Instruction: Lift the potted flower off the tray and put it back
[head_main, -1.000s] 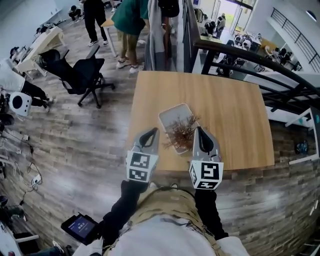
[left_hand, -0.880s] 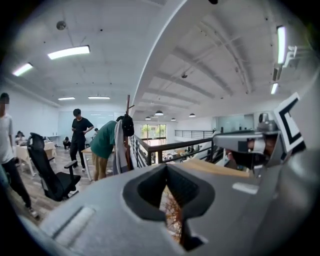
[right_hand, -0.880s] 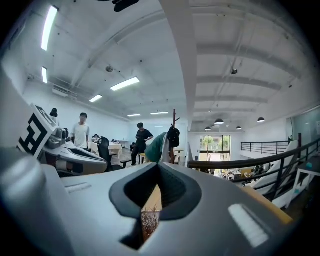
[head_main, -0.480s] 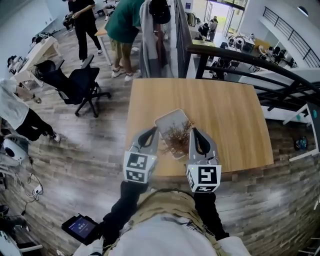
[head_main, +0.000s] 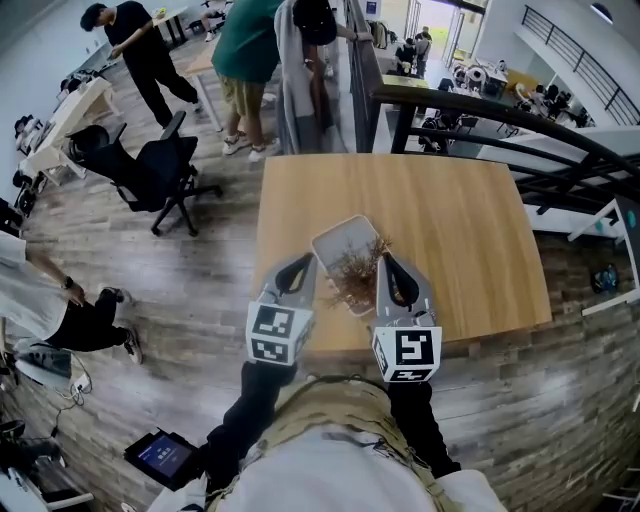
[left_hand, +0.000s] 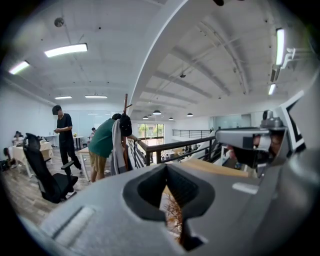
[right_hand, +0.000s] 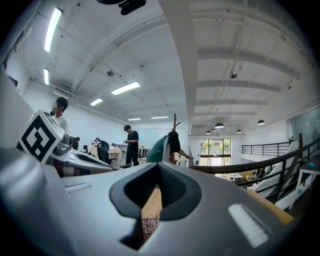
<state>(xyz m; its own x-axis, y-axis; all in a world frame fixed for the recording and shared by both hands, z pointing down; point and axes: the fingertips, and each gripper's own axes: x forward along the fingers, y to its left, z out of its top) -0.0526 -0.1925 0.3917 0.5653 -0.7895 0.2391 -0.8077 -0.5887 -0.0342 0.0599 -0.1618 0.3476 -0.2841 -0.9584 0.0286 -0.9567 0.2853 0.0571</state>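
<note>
On bench (head_main: 460, 230), tray (head_main: 335, 240) carries potted flower (head_main: 357, 270). Flanking the flower: left gripper (head_main: 300, 266) and right gripper (head_main: 390, 264), jaws closed, empty, seemingly not touching it.

Open-plan office indicated. Wood-plank floor (head_main: 180, 290) laid throughout. Wheeled black office chair (head_main: 150, 160) parked near wooden table (head_main: 450, 230). White desks (head_main: 72, 100) ranged at left of head view, with persons (head_main: 135, 50) seen standing nearby. Black railing (head_main: 450, 102) run behind table. White ceiling fitted with strip lights (left_hand: 65, 49). Glazed doors (right_hand: 220, 146) seen at far end of room.
</note>
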